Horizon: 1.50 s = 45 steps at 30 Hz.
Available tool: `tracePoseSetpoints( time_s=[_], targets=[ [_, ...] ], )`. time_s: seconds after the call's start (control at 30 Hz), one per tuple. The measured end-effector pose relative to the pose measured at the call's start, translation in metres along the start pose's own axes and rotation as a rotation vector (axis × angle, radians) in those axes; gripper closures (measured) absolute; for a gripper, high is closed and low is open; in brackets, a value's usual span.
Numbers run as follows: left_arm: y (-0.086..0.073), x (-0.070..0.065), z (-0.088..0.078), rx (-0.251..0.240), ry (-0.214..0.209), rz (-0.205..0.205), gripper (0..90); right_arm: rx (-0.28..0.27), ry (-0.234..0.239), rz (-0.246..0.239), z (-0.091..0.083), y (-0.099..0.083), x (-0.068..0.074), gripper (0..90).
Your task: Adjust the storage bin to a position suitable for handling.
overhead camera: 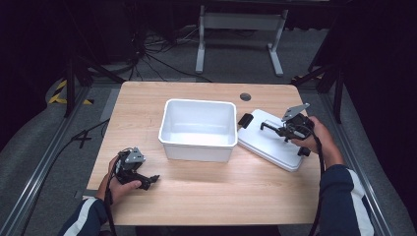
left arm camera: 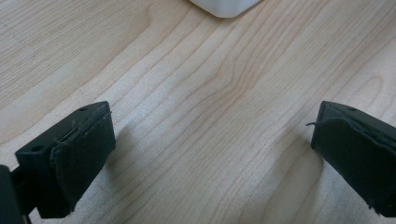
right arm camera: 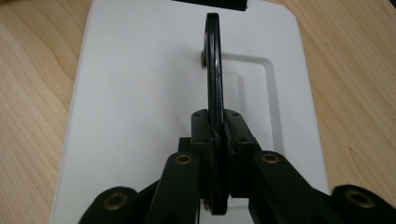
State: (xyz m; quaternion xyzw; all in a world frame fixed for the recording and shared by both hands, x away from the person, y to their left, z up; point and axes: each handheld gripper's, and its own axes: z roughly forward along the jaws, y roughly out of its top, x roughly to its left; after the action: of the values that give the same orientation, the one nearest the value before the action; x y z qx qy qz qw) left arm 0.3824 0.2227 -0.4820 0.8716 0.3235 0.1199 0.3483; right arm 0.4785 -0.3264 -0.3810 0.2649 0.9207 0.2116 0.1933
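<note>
A white plastic bin point(overhead camera: 198, 129) stands open in the middle of the wooden table point(overhead camera: 206, 191). Its white lid point(overhead camera: 268, 140) point(right arm camera: 140, 93) lies flat to the bin's right, with a black clip at the near-bin end point(overhead camera: 245, 120). My right gripper point(overhead camera: 282, 129) point(right arm camera: 218, 133) is shut on the lid's thin black handle point(right arm camera: 214, 70), which stands upright over the lid's recess. My left gripper point(overhead camera: 150, 181) point(left arm camera: 210, 158) rests low over the bare wood at the front left, open, with nothing between its pads point(left arm camera: 81, 156). A corner of the bin point(left arm camera: 224, 7) shows ahead of it.
A round cable hole point(overhead camera: 245, 97) sits in the table's far edge. Beyond the table are a white stand's legs point(overhead camera: 236, 44) and floor cables. Bare wood lies in front of the bin.
</note>
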Motion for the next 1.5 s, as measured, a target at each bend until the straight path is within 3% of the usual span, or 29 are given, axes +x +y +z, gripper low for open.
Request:
tracePoseSetpoints(
  time_s=[0.3,0.53,0.83,1.13,1.5],
  targets=[
    [0.0,0.0,0.0,0.001,0.0,-0.001,0.2,0.017,0.01,0.016,0.005,-0.006,0.001,84.3],
    [0.0,0.0,0.0,0.001,0.0,-0.001,0.2,-0.007,0.011,0.033,0.004,-0.01,0.0,83.6],
    [0.0,0.0,0.0,0.0,-0.001,-0.001,0.2,-0.044,-0.006,0.04,-0.003,-0.006,0.0,74.1],
    [0.0,0.0,0.0,-0.002,0.001,0.002,0.2,-0.091,-0.015,0.088,-0.014,-0.009,-0.001,64.0],
    [0.0,0.0,0.0,0.001,-0.001,-0.001,0.2,-0.101,-0.033,0.099,-0.022,-0.009,0.003,57.9]
  ],
)
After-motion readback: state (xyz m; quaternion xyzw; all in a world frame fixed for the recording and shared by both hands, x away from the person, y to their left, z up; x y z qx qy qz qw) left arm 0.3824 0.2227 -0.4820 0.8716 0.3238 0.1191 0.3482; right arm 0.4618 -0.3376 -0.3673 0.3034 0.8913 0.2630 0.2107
